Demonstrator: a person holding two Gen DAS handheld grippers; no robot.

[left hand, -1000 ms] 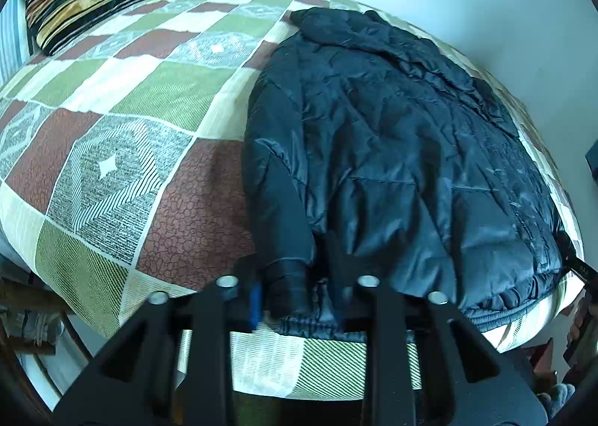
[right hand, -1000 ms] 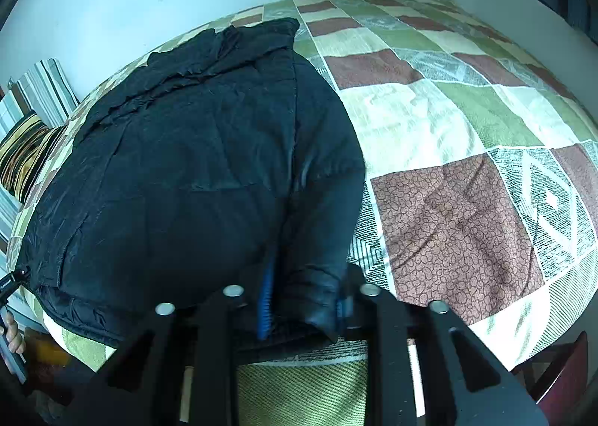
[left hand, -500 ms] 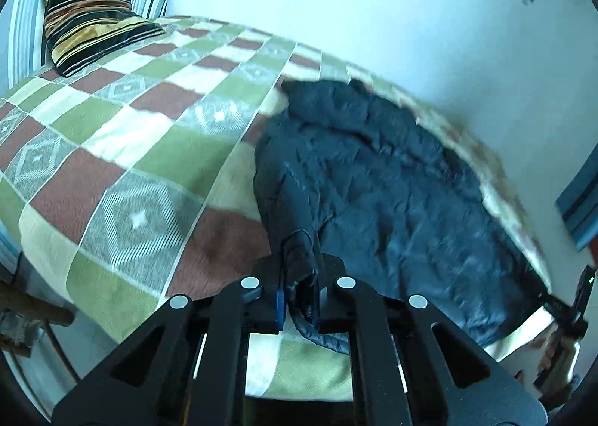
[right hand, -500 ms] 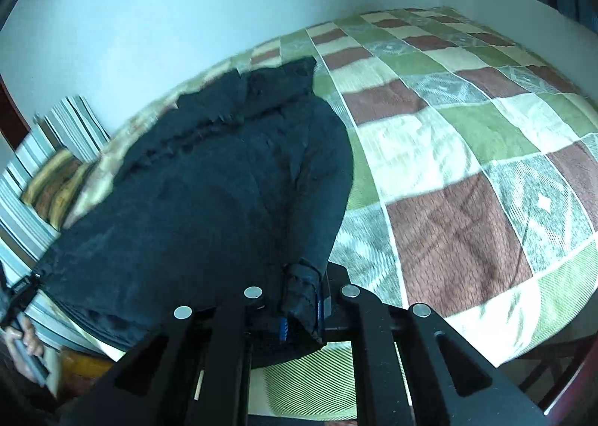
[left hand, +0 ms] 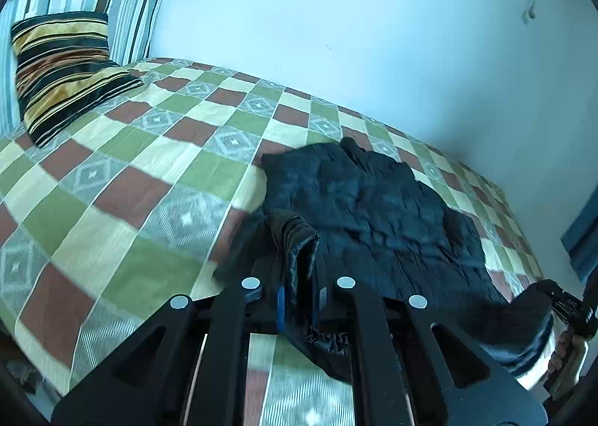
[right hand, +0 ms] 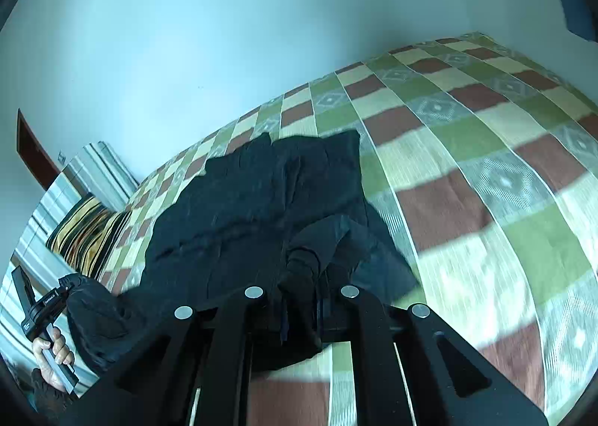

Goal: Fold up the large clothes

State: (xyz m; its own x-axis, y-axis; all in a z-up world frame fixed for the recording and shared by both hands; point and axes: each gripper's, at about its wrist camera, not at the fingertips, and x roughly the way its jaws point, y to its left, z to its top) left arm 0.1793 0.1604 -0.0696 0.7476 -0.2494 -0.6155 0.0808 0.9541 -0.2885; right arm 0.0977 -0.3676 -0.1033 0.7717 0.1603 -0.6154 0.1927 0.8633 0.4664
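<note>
- We are finding the black jacket (left hand: 373, 216) lying across the checked bed (left hand: 123, 179), its near hem raised off the cover at both corners.
- Risk: the padded, slippery fabric could be sliding out of either grip if one side is lifting faster, skewing the fold; the trapped bunches look thin.
- Risk: the loose hem sagging between the grips may be catching and folding unevenly.
- The left hand-held gripper (left hand: 299, 287) is clamping a bunched hem corner, jaws nearly closed, pointing low across the bed.
- The right hand-held gripper (right hand: 301, 299) is pinching the opposite corner likewise, tilting upward.
- A striped pillow (left hand: 63, 71) is sitting well apart from the jacket.
</note>
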